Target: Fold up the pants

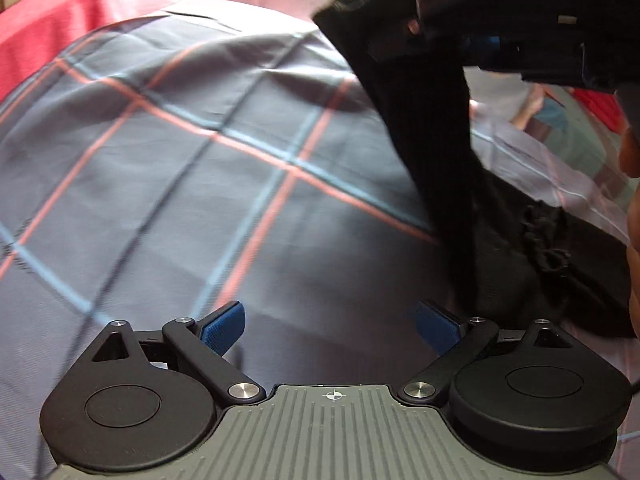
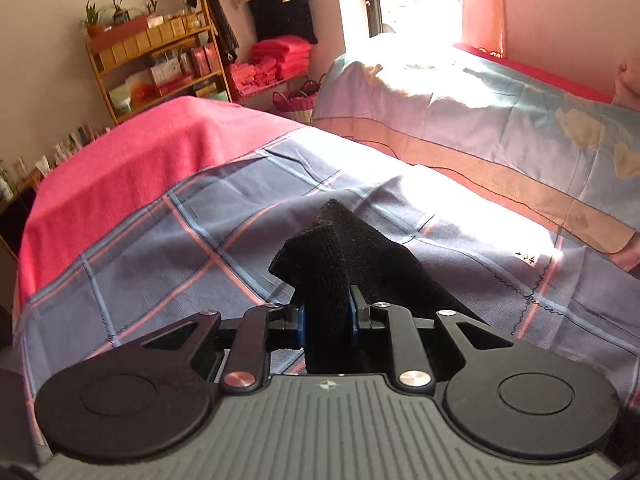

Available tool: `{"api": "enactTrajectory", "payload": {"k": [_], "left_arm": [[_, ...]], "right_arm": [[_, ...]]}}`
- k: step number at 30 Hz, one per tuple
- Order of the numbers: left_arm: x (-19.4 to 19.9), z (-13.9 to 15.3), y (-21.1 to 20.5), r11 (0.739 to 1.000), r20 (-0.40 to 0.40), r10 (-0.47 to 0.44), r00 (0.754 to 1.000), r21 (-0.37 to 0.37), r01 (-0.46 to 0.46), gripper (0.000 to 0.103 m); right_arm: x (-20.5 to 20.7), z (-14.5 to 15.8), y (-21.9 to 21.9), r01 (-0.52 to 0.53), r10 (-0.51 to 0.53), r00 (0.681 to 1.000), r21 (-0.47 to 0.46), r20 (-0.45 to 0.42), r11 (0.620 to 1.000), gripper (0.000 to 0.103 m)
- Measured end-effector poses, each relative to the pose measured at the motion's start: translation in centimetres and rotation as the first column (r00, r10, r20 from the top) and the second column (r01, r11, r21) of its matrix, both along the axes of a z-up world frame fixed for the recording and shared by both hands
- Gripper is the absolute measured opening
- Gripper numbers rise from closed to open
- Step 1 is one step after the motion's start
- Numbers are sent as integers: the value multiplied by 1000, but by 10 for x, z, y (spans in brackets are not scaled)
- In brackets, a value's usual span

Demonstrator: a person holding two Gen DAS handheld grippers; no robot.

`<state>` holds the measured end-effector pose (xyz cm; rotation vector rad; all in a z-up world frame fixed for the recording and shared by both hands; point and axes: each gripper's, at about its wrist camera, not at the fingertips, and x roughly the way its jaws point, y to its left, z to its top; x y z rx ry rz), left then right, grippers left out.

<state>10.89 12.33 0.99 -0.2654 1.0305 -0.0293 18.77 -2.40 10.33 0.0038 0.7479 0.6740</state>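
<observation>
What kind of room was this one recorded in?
Most likely a bedroom: a bed with a plaid sheet, a second covered bed by the window, and shelves with clothes hanging beside them.

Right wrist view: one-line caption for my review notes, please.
Right gripper shut on a bunch of black pants, lifted above a plaid bedsheet.

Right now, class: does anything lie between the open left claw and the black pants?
Nothing visible does. Only bare checked bedsheet lies between the left claw and the pants, which hang from the right claw.
</observation>
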Motion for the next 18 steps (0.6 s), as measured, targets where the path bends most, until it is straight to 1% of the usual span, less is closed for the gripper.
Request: {"api": "enactTrajectory", "payload": {"k": [2, 6, 9, 11, 13, 14, 16, 17, 18], "left_arm": [[16, -5, -28, 998, -10, -49, 999, -28, 49, 103], [53, -17, -74, 995, -59, -98, 993, -9, 98, 103], [69, -23, -93, 992, -104, -109, 989, 48, 115, 103], [69, -20, -100, 987, -91, -146, 985, 50, 151, 103], [65, -14, -107, 979, -73, -199, 977, 38, 203, 103], [62, -11, -111, 970, -62, -240, 969, 29, 242, 103], [54, -6, -118, 948, -42, -317, 947, 19, 318, 103], [50, -4, -119, 937, -37, -350, 936, 6, 350, 103], [46, -1, -119, 926, -30, -377, 926, -12, 377, 103]], "right_arm": [[-2, 9, -25, 19, -19, 1000, 42, -7, 999, 22], [-10, 28, -84, 88, -90, 996, 110, 10, 990, 22], [-20, 39, -146, 183, -190, 981, 160, 25, 970, 21], [-29, 38, -190, 268, -277, 961, 186, 21, 945, 21], [-40, 26, -238, 363, -370, 929, 204, -4, 909, 21], [-46, 16, -260, 417, -422, 907, 209, -23, 885, 22], [-58, -17, -301, 524, -520, 851, 194, -77, 829, 22], [-61, -40, -318, 580, -564, 814, 167, -135, 797, 24], [-62, -64, -331, 630, -603, 772, 111, -203, 769, 27]]}}
